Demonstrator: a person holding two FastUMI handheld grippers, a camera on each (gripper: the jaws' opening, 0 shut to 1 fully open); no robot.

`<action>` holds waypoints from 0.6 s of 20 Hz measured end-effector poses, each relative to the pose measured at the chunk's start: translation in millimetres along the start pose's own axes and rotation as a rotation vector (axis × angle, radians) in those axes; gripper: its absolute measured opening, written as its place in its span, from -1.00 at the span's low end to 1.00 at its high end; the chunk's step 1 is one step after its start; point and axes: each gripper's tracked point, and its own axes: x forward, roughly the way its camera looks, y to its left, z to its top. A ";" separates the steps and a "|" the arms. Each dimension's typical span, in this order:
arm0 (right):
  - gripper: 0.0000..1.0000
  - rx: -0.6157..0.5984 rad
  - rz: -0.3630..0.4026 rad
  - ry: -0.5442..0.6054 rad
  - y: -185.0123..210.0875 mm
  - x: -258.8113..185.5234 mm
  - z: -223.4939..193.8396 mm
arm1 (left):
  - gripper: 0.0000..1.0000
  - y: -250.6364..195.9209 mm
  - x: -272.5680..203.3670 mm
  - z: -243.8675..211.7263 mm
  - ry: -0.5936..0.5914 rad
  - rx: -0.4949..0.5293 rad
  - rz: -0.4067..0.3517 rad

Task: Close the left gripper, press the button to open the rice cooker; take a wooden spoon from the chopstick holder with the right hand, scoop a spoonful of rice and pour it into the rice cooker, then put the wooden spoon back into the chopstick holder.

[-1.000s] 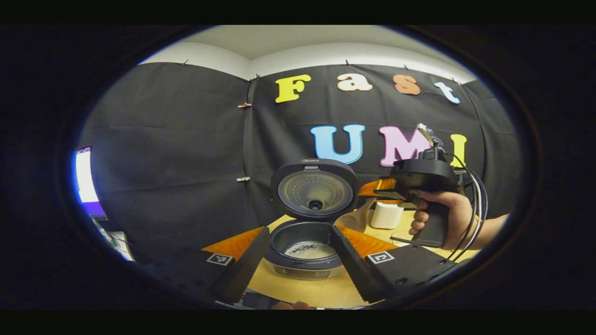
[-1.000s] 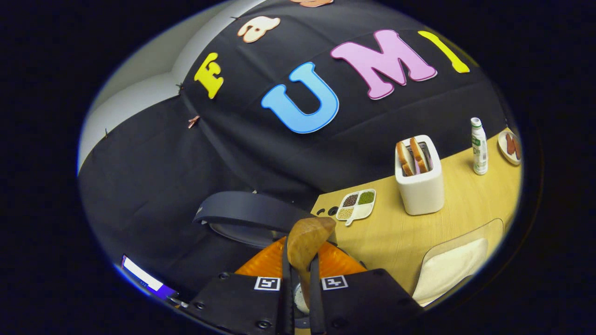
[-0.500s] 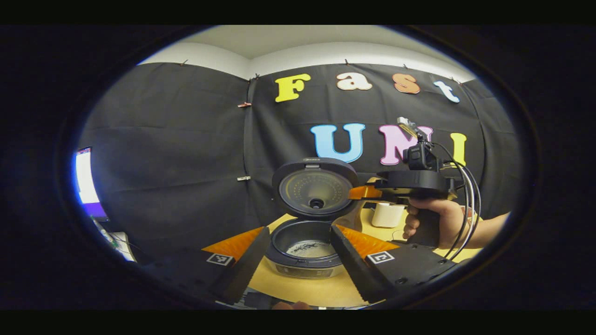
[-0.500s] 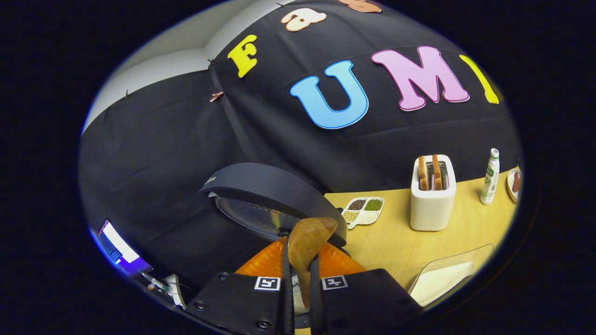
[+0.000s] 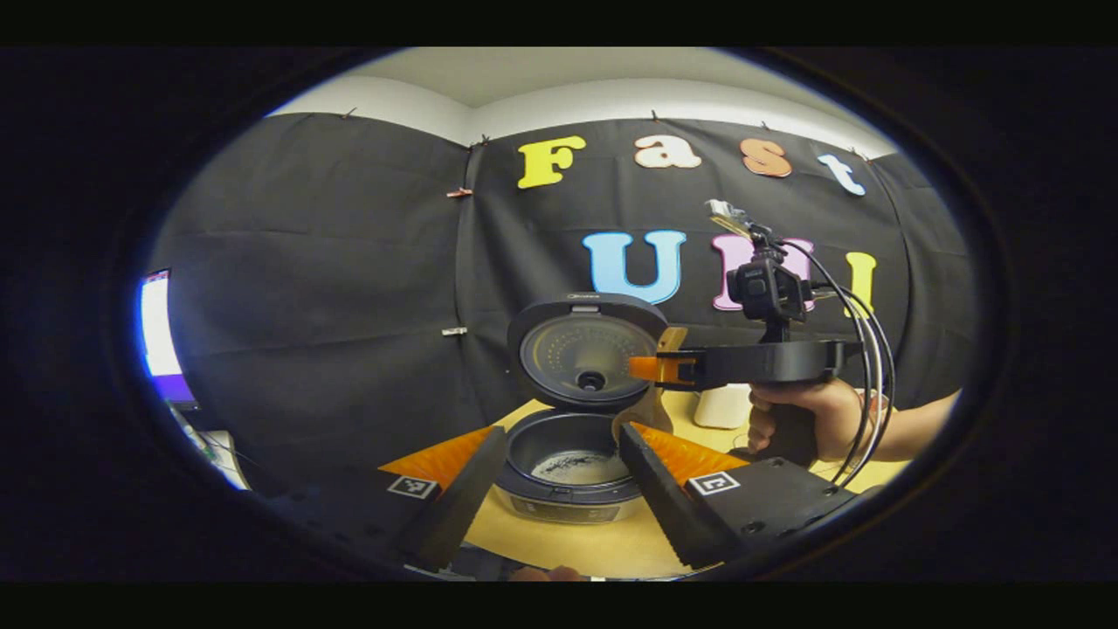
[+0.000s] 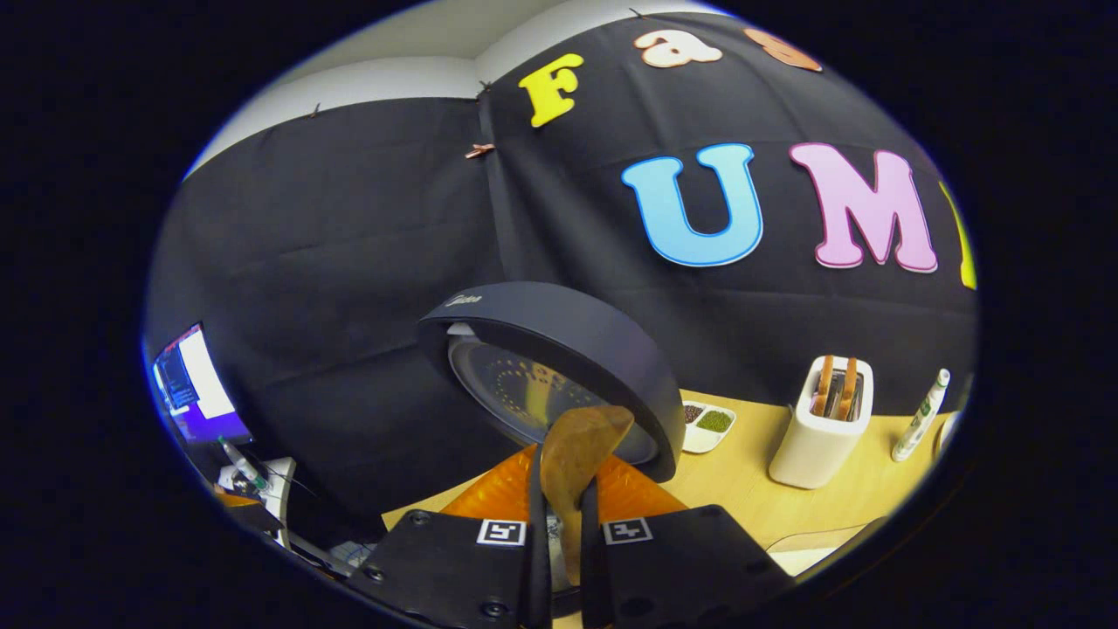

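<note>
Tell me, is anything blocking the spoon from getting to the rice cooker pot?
Nothing visible does. The lid stands open behind the pot, and the wooden spoon, gripped by the right gripper, hangs beside the pot's open top.

One rice cooker (image 5: 572, 476), one wooden spoon (image 6: 576, 459), one toaster (image 6: 821, 424) with two bread slices (image 6: 836, 387), one bottle (image 6: 919, 415) and one sectioned dish (image 6: 709, 424) are counted; two grippers are seen.

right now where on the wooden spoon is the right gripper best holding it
On the handle, just below the bowl, as the right gripper has it now: the narrow handle fits between the jaws from either flat side, and the wide bowl of the wooden spoon stays free above the open rice cooker.
</note>
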 end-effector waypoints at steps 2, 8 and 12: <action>-0.65 -0.020 0.011 0.001 5.2 0.0 -4.2 | 0.78 -3.0 0.7 -3.1 0.008 -0.009 -0.004; -0.65 -0.089 0.029 0.000 6.5 0.0 -2.5 | 0.84 -4.6 3.1 -2.1 0.003 -0.018 -0.009; -0.65 -0.194 0.046 -0.009 12.3 -1.5 -2.1 | 0.79 -2.1 4.6 -0.9 -0.001 -0.023 -0.004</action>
